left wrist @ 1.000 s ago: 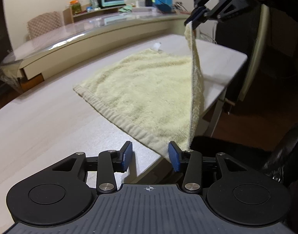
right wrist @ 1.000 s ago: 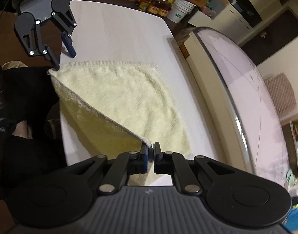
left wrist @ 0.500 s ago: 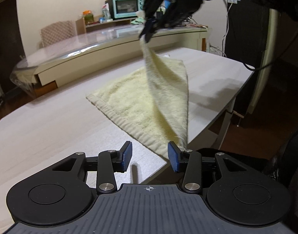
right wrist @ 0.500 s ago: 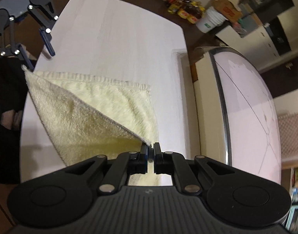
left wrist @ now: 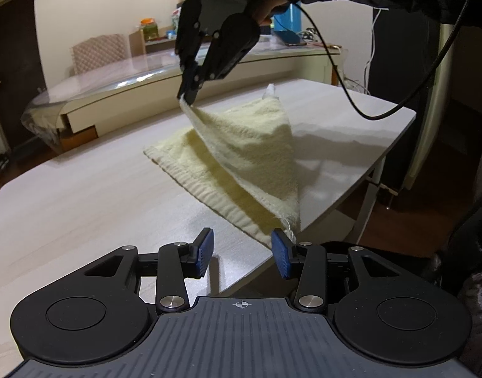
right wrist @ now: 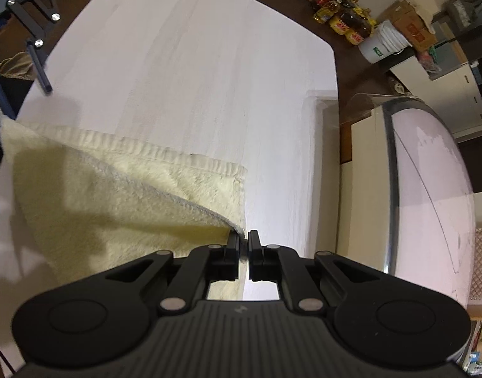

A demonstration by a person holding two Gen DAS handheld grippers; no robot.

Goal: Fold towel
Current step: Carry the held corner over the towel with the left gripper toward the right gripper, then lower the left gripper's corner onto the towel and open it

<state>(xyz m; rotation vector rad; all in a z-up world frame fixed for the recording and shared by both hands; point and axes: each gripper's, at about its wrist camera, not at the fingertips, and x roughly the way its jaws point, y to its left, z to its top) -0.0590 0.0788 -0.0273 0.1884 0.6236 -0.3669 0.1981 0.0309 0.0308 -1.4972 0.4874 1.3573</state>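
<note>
Opposed wrist views, shared towel (left wrist: 241, 154)

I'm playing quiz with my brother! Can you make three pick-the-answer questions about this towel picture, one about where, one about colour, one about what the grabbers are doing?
1. Where does the towel lie?
A. on the white table
B. on the floor
C. on a chair

2. What colour is the towel?
A. red
B. pale yellow
C. dark green

3. What is the right gripper doing?
A. hanging open over the table
B. shut on a bottle
C. shut on a towel corner, lifting it

Answers:
1 A, most of the towel rests flat on the table top.
2 B, its fluffy cloth is pale yellow in both views.
3 C, its fingers pinch a corner held above the table, while the left gripper is open by the towel's near corner.
</note>
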